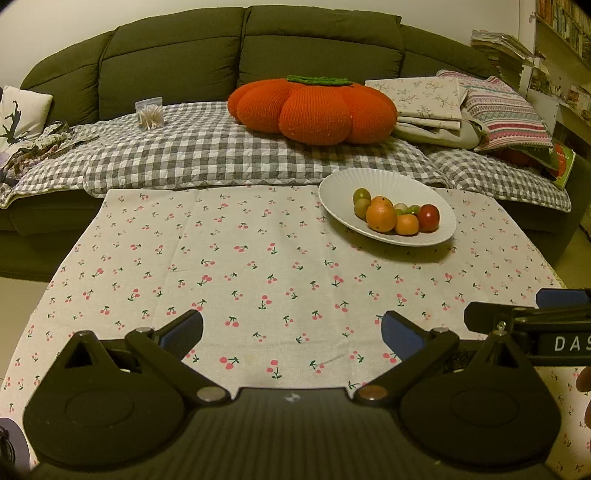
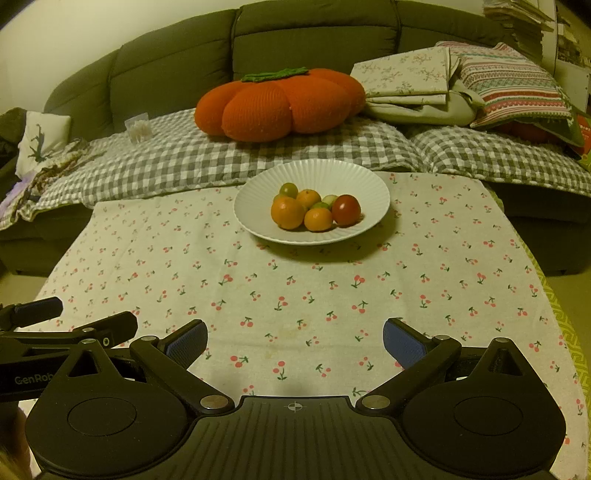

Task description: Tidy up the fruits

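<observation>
A white ribbed plate stands at the far side of the cherry-print tablecloth. It holds oranges, a red fruit and small green fruits. My left gripper is open and empty, hovering over the near cloth, left of the plate. My right gripper is open and empty, in front of the plate. Each gripper's fingers show at the edge of the other's view.
A green sofa with a grey checked blanket runs behind the table. On it lie an orange pumpkin cushion, folded cloths, a striped pillow and a toothpick box. Shelves stand at right.
</observation>
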Demonstrator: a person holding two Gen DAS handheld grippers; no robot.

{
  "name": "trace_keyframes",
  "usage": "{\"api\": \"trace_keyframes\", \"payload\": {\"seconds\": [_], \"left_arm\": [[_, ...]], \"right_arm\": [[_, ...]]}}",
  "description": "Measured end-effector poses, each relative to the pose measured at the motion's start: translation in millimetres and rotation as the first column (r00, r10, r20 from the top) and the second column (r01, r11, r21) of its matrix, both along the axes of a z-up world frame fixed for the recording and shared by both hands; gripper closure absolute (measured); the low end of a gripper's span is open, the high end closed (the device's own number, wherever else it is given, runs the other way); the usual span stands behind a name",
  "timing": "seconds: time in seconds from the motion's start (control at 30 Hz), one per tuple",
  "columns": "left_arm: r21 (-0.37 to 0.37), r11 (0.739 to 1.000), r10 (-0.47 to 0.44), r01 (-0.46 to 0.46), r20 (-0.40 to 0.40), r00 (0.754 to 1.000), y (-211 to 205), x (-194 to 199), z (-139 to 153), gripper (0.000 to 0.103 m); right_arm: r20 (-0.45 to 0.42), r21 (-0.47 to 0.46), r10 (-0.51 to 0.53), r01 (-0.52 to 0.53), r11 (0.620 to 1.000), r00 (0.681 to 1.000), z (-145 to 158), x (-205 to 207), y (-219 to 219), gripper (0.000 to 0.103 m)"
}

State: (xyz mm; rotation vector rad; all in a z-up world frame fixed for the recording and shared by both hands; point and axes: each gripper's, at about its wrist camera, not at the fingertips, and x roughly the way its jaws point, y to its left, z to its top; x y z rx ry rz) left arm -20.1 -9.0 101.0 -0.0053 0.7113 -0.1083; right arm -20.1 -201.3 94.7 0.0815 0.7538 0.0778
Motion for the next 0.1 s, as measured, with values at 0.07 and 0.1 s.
{"api": "trace_keyframes", "payload": {"seconds": [0.07,0.1], "left_arm": [[0.0,1.0,0.0,0.0,0.0,1.0,0.1,0.1,0.0,0.001],[0.001,1.0,0.0,0.0,0.0,1.0,0.1,0.0,0.0,0.001]], "right_arm": [[0.0,0.0,0.0,0.0,1.0,1.0,0.1,0.0,-0.3,0.001],[0.0,0.001,0.0,0.0,1.0,1.0,0.2,-0.1,0.1,0.001]]}}
